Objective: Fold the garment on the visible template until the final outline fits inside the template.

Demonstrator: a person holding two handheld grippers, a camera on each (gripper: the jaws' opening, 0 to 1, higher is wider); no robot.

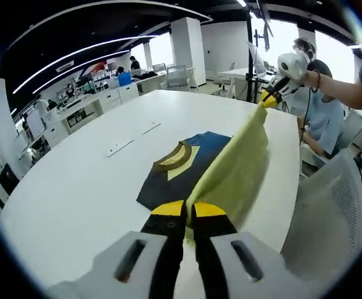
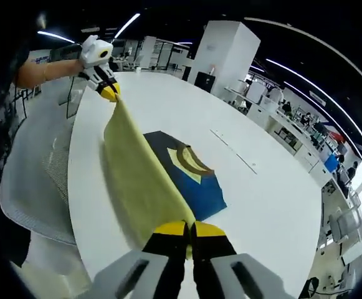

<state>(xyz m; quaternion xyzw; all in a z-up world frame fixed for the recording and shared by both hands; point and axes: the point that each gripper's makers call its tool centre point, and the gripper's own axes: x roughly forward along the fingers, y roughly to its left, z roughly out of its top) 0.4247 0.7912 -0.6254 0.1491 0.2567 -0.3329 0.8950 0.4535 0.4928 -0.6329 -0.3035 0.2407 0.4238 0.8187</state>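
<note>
Left tool (image 1: 187, 213) and right tool (image 2: 189, 232) each pinch the shirt's (image 1: 187, 171) yellow hem, lifted off the bench (image 1: 93, 187); collar end lies flat.

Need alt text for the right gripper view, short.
The right gripper pinches a corner of a yellow garment, lifted taut to the left gripper, above a navy template on a white table.

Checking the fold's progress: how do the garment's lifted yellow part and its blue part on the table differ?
The pale yellow fabric panel hangs stretched in the air between both grippers; the dark blue shirt section lies flat on the white table. The yellow is plain; the blue carries the brown collar. Both belong to one garment.
</note>
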